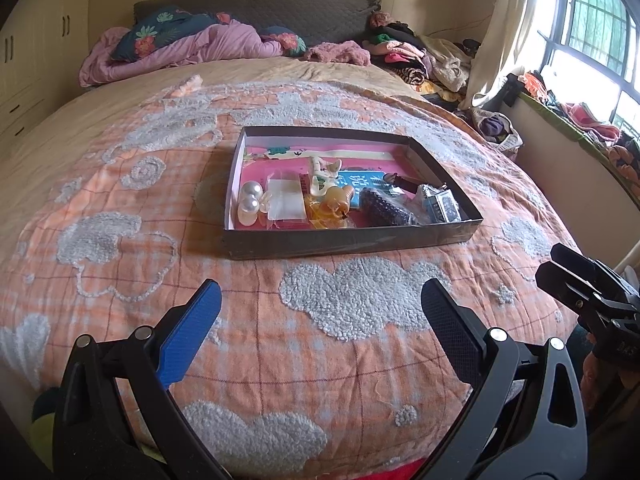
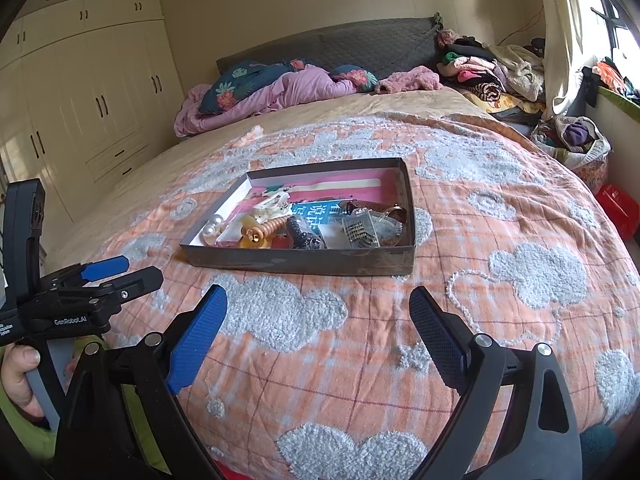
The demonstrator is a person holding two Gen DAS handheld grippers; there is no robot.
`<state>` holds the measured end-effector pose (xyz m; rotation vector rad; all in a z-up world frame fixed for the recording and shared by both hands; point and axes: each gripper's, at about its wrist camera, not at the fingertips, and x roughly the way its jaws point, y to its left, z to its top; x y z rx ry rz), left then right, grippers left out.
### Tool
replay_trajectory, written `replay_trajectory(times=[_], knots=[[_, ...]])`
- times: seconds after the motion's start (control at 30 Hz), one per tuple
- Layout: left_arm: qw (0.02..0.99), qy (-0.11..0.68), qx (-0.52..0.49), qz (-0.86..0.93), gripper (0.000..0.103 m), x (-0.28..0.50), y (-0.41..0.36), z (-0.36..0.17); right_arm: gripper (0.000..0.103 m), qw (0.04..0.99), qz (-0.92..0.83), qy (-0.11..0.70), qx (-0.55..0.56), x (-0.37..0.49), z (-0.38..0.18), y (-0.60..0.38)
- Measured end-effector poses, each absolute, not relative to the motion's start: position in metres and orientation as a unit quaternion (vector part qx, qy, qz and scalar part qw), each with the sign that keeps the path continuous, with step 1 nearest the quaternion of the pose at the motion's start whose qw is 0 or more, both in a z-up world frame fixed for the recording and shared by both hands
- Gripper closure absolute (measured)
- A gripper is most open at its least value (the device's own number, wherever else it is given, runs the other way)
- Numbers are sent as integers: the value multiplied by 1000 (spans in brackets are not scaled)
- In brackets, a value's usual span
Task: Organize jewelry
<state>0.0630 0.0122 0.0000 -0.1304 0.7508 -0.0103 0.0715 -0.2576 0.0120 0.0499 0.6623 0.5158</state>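
- Nearest, the left tongs (image 1: 320, 304) hang above the orange checked bedspread with grey fleecy cloud patches (image 1: 360, 360), spread wide with nothing between the blue pad and the black pad.
- Likewise the right tongs (image 2: 318, 310) are spread wide and hold nothing, hovering over the same bedspread; a hand (image 2: 18, 376) grips the handle of the left tool at the lower left of the right wrist view.
- Just beyond both tongs, apart from them, the shallow dark cardboard tray with a pink lining (image 1: 352, 240) sits flat on the bed.
- Inside the tray, along its near wall, the jewelry lies in a loose jumble: two large white pearl beads (image 1: 250, 198) at the left end, a clear plastic packet (image 1: 285, 200) beside them, then an amber-coloured hair clip (image 1: 334, 206), a strand of dark beads (image 1: 386, 208) and a silver sparkly piece in a clear bag (image 1: 440, 204) toward the right end.
- Farther back in the tray lie a cream plastic claw clip (image 1: 324, 170) and a blue printed card (image 1: 360, 180).
- At the head of the bed lie a crumpled lilac duvet (image 1: 192, 50) and a dark floral pillow (image 1: 154, 34), with a pile of folded clothes (image 1: 416, 56) to the right.
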Motion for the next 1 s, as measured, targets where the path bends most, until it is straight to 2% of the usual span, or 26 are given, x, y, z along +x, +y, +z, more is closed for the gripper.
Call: replay_trajectory(times=[1.0], knots=[[928, 368, -63, -2, 10, 59, 11, -1, 11, 913, 249, 321, 24, 72, 12, -259]])
